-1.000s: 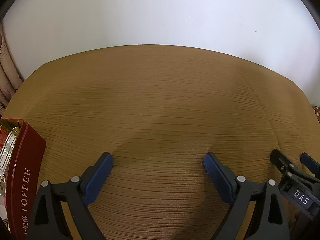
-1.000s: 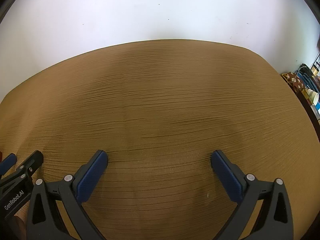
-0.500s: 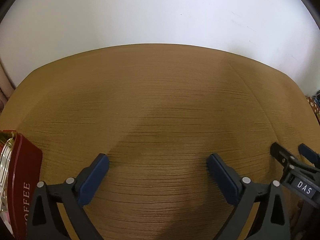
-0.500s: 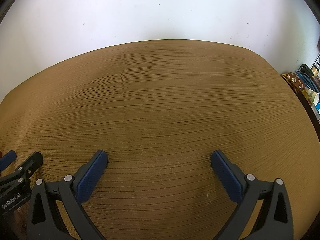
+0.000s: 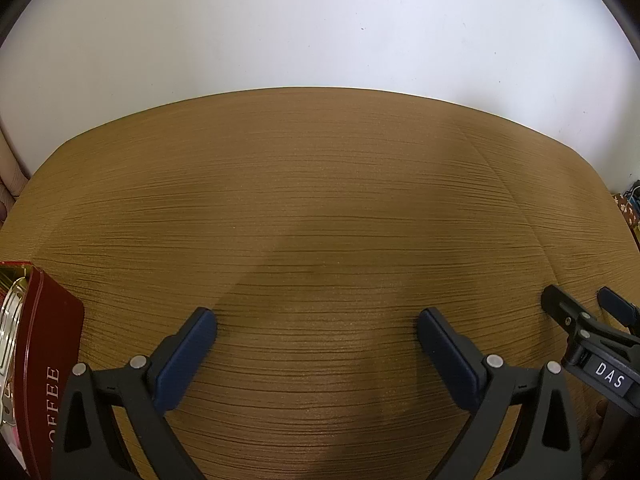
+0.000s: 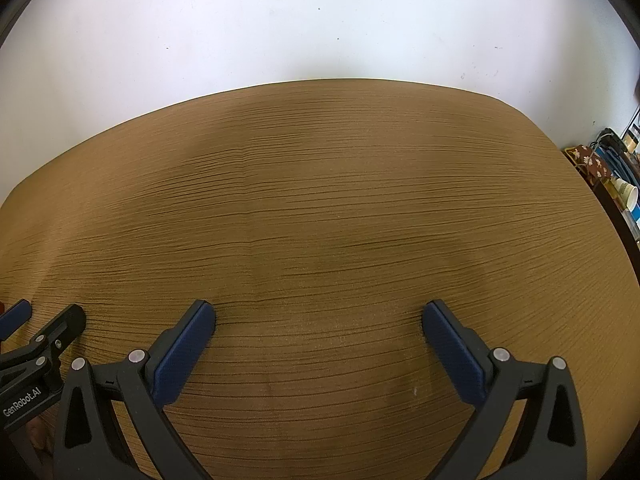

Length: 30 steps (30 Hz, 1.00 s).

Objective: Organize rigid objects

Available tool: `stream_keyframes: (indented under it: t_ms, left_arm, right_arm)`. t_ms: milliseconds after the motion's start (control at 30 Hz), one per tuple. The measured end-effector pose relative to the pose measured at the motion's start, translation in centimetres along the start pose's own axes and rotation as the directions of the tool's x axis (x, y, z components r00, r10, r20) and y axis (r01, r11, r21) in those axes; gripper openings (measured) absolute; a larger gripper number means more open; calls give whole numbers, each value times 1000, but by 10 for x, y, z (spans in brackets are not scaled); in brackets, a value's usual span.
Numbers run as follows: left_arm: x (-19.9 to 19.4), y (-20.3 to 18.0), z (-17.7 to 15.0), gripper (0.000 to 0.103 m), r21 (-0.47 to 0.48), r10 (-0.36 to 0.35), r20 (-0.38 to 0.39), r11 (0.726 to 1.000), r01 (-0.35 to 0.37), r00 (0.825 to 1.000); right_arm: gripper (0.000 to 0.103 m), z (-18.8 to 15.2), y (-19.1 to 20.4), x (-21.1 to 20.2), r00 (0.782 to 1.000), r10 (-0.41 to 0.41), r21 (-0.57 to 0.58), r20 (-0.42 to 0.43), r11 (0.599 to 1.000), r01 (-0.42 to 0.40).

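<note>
A dark red toffee tin (image 5: 44, 364) stands open at the far left of the left wrist view, with something shiny inside that I cannot make out. My left gripper (image 5: 316, 320) is open and empty over the brown striped tablecloth (image 5: 320, 200), to the right of the tin. My right gripper (image 6: 320, 312) is open and empty over the same cloth (image 6: 320, 200). Each gripper shows at the edge of the other's view: the right one (image 5: 588, 312) in the left wrist view, the left one (image 6: 44, 320) in the right wrist view.
A white wall (image 6: 320, 20) runs behind the table's far edge. Cluttered items, including a paper cup (image 6: 628, 194), sit beyond the table's right edge. Pink fabric (image 5: 10, 168) shows at the far left past the table.
The left gripper's view has shifted right, so the toffee tin sits further toward the left edge. The right gripper has hardly moved. Both stay open.
</note>
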<state>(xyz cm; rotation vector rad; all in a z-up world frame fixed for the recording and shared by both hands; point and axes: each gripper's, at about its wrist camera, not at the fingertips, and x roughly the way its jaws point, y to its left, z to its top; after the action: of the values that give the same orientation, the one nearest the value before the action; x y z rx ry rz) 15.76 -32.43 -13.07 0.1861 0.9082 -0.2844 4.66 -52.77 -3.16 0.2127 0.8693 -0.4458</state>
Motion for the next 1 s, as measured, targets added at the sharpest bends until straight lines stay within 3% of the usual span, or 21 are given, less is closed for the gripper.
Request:
stream_keyframes:
  t_ms: [900, 1000]
  left_arm:
    - [1, -11, -3, 103, 1, 0, 1, 1000, 0, 1000]
    - [-2, -11, -6, 103, -4, -24, 3, 1000, 24, 1000]
  right_arm:
    - [103, 2, -2, 1, 1000, -8, 3, -11, 1000, 8]
    - [103, -2, 5, -7, 1000, -1, -3, 9, 1000, 1]
